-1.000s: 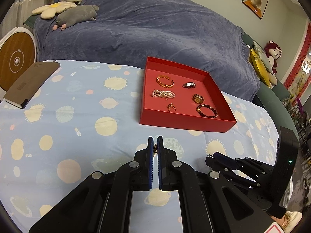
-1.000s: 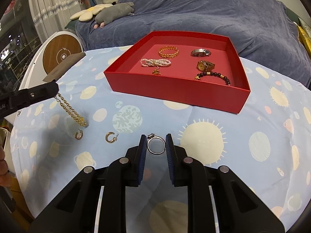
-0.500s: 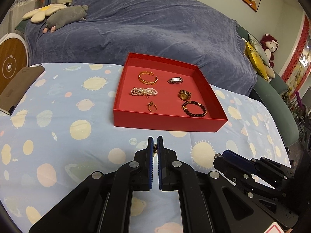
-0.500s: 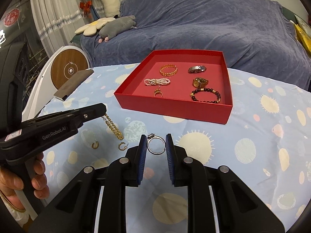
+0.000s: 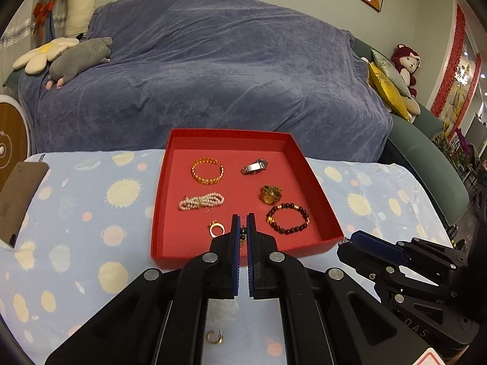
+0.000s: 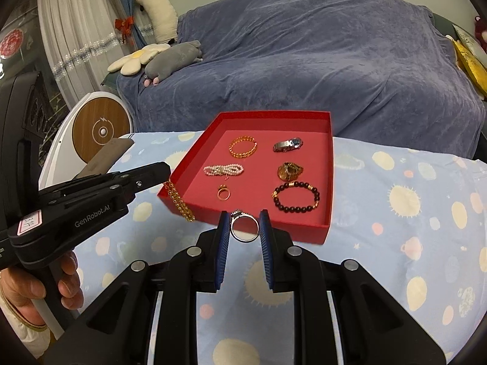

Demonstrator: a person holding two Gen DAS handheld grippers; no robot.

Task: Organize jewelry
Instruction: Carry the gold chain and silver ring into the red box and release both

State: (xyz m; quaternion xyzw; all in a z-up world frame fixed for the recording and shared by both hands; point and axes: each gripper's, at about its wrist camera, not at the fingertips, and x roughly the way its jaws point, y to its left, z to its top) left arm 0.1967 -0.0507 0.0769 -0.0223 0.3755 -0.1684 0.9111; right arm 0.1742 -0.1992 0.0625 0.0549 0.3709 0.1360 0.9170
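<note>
Both grippers now up at the tray, loads intact.
Left gripper pinches gold chain, dangling at red tray near-left corner; right gripper clamps silver ring over the front wall. A second ago both were back over the cloth; drop-off looks next.

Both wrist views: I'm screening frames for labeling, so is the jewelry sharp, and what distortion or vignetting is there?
Left wrist view: fisheye bends the red tray, corners go black, pearl bracelet sharp. Right wrist view: same dark corners, silver ring in the right tongs crisp, gold chain under the left tongs clear; room light dim, warm.
</note>
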